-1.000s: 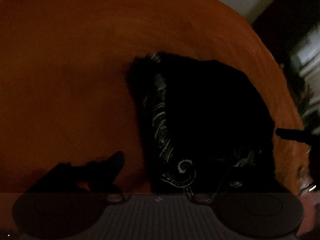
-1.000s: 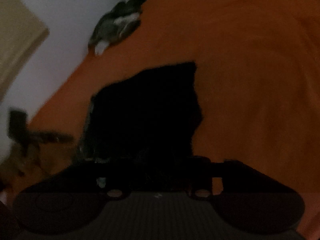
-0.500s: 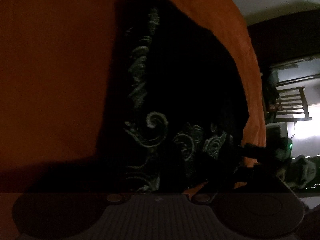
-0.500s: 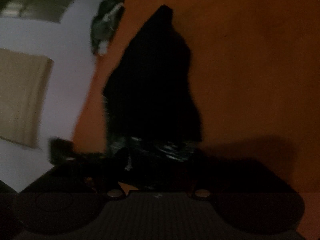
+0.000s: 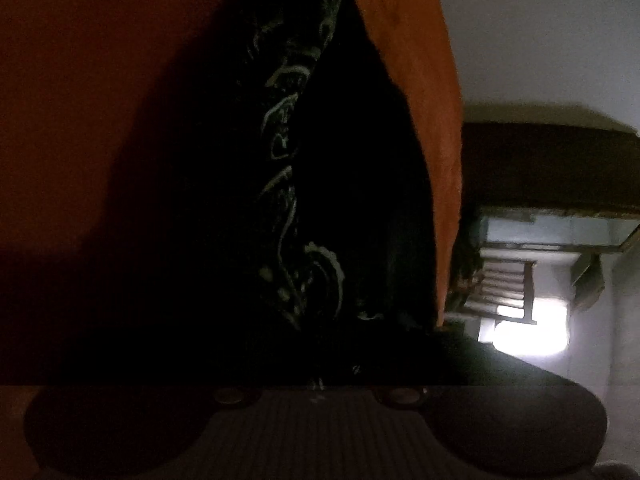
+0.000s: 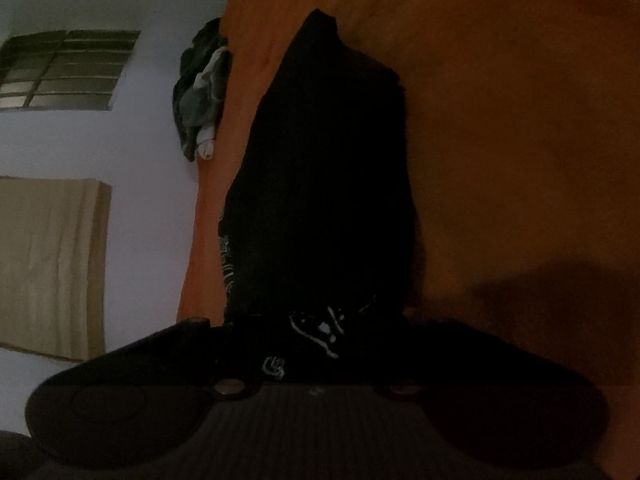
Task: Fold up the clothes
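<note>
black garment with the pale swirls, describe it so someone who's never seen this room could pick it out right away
Start at the orange bedspread that fills both views. The black garment lies on it as one long dark shape running away from the grippers. A band of pale swirls along its edge sets it apart from the grey and white clothes pile at the bed's far edge.

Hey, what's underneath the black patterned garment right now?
The black patterned garment lies on an orange bedcover, which shows on both sides of it. Whatever sits beneath the cloth itself is covered, and its near edge is too dark to tell.
</note>
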### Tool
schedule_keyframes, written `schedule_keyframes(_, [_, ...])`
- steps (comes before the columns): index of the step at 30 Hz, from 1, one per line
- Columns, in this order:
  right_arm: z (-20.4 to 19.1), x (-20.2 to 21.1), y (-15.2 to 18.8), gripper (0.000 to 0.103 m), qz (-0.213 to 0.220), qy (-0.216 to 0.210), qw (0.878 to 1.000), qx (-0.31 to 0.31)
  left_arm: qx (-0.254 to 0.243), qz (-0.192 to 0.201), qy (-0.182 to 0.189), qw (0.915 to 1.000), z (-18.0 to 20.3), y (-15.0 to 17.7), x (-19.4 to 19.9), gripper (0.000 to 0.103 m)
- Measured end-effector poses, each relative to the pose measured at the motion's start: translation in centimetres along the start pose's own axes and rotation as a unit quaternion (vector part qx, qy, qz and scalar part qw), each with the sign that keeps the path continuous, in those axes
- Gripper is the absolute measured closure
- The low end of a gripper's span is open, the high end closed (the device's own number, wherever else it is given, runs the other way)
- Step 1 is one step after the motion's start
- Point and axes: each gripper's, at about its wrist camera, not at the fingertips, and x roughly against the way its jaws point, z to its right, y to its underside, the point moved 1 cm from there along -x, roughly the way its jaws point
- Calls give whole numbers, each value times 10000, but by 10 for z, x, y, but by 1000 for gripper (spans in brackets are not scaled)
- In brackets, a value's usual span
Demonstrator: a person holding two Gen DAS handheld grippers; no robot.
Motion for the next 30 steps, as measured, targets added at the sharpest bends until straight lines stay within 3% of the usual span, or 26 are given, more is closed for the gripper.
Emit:
schedule_keyframes(3, [-5, 2, 4, 82, -130, 79, 9998, 119, -187, 78, -34, 9998, 0, 5, 9, 88])
schedule_keyframes(4, [-5, 2, 5, 76, -208, 129, 9996, 132, -223, 14, -120, 9997, -1, 3, 11, 86])
schedule_keyframes(6, [4, 5, 3, 61, -537, 312, 9980, -85, -306, -165, -340, 9988, -2, 1, 15, 62])
schedule_keyframes(9, [16, 25, -8, 60, -802, 417, 9957, -210, -720, -267, -601, 9952, 8, -3, 44, 38])
schedule_keyframes(10, [17, 34, -13, 59, -849, 469, 9952, -156, -985, -200, -751, 9921, 13, -5, 56, 35])
schedule_keyframes(12, [10, 58, -26, 51, -789, 795, 9930, 387, -1225, -45, -947, 9879, 19, -15, 80, 33])
schedule_keyframes(13, [4, 68, -35, 40, -740, 947, 9904, 681, -1237, 42, -932, 9879, 21, -22, 92, 32])
schedule_keyframes(15, [-9, 82, -54, 34, -606, 1111, 9849, 1178, -1205, 198, -891, 9885, 23, -38, 109, 23])
schedule_keyframes(19, [-31, 66, -93, 21, -585, 789, 9837, 1509, -1177, 219, -888, 9888, 27, -78, 98, 21])
schedule_keyframes(25, [-24, 10, -130, 21, -723, 322, 9850, 1531, -1088, 94, -697, 9916, 24, -116, 46, 21])
schedule_keyframes(30, [-21, -15, -157, 21, -674, -7, 9865, 1490, -1108, 366, -394, 9924, 24, -133, 52, 21])
